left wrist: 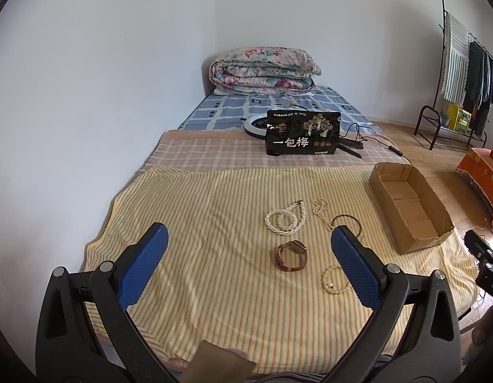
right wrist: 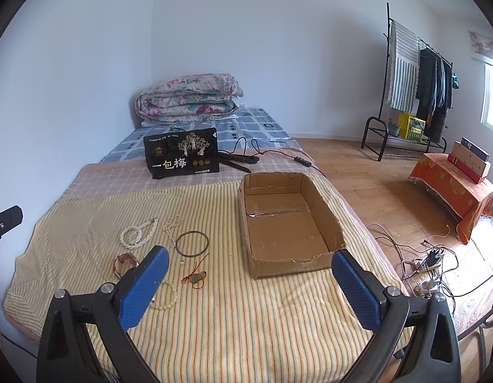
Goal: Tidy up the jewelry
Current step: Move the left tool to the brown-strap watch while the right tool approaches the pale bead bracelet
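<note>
Striped bedspread, black pouch reading "一包梅", left tongs and right tongs released, empty

White walls — wooden floor

Left wrist view: sits above the near end of the bed, looks forward and slightly down along the striped blanket toward the far wall. Cardboard box falls at its right edge. Right wrist view: same height and heading, set further right; cardboard box lies nearly centred, wooden floor and clothes rack fill its right side. Both views share the striped blanket, the box, the black packet and the folded quilt.
</note>
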Demonstrator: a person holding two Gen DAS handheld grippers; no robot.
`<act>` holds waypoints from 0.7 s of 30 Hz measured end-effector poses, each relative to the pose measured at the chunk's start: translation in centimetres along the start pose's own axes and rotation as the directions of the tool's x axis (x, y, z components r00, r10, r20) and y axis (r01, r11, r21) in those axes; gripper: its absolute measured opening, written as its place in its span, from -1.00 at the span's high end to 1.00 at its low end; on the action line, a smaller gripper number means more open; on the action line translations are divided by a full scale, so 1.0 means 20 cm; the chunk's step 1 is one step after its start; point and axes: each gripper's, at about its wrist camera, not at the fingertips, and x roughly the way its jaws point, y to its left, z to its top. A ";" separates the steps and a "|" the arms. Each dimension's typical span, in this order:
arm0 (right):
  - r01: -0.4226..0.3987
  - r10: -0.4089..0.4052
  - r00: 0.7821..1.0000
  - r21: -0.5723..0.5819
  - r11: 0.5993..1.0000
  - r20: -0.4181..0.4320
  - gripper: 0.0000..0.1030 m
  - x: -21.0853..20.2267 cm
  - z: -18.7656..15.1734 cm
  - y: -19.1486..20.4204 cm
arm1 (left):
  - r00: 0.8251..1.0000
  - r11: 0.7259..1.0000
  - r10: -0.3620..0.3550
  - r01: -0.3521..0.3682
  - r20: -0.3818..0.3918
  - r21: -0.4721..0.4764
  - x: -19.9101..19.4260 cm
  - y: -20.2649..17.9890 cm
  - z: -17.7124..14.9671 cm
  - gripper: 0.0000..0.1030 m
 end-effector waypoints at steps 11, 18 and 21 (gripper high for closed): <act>-0.016 0.014 0.999 -0.037 0.999 -0.050 -0.96 0.15 -0.02 -0.04 | 0.993 1.000 -0.017 0.019 -0.121 0.016 0.23 0.16 -0.08 -1.00; -0.057 0.054 0.998 -0.060 0.997 -0.041 -0.87 0.22 -0.07 -0.04 | 0.981 0.997 -0.061 0.068 -0.184 0.033 0.36 0.22 -0.13 -1.00; -0.071 0.067 0.997 -0.084 0.994 -0.049 -0.81 0.24 -0.08 -0.01 | 0.973 0.999 -0.036 0.040 -0.228 0.013 0.44 0.25 -0.15 -1.00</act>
